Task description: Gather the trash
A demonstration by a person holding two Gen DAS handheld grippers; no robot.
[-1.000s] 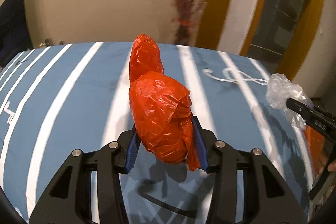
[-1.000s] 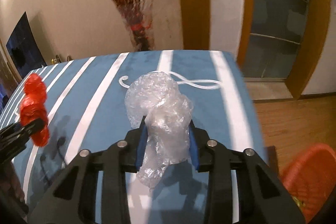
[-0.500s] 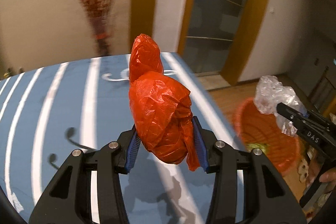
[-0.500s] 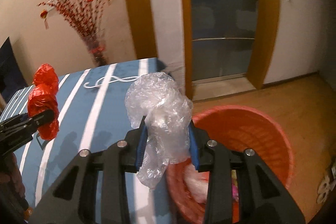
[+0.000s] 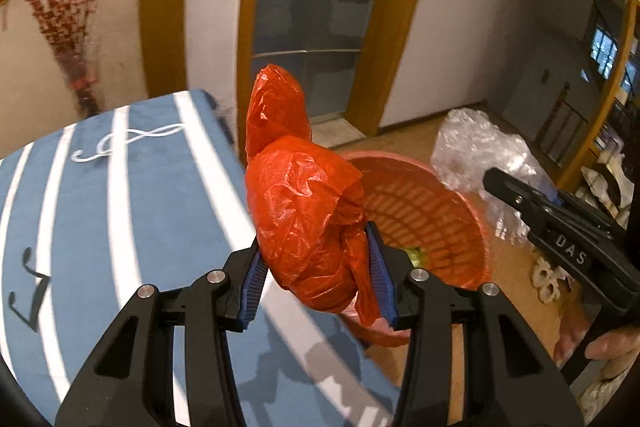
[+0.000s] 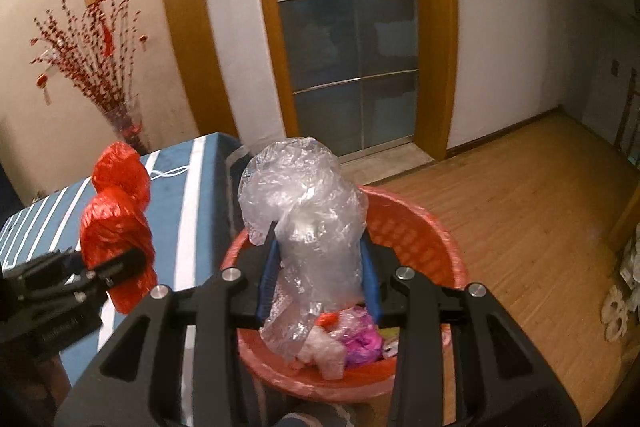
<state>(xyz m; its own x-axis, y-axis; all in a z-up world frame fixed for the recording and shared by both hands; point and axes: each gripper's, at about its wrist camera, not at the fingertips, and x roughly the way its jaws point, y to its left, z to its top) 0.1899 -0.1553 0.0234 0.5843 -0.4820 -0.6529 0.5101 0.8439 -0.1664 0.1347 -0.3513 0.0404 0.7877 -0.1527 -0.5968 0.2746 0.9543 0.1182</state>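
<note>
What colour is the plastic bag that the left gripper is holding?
The plastic bag is bright orange-red. It shows best in the left wrist view, clamped in the left gripper.

A crumpled red plastic bag (image 5: 308,211) is standing upright beside the red basket (image 6: 420,227). A crumpled clear plastic bag (image 6: 308,215) is hanging above the basket, where other trash is lying.

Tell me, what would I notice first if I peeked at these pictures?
A crumpled orange plastic bag pinched in the left gripper, beside the blue striped table. A clear plastic bag sits squeezed in the right gripper, right over the orange basket on the floor, which already has trash inside.
</note>
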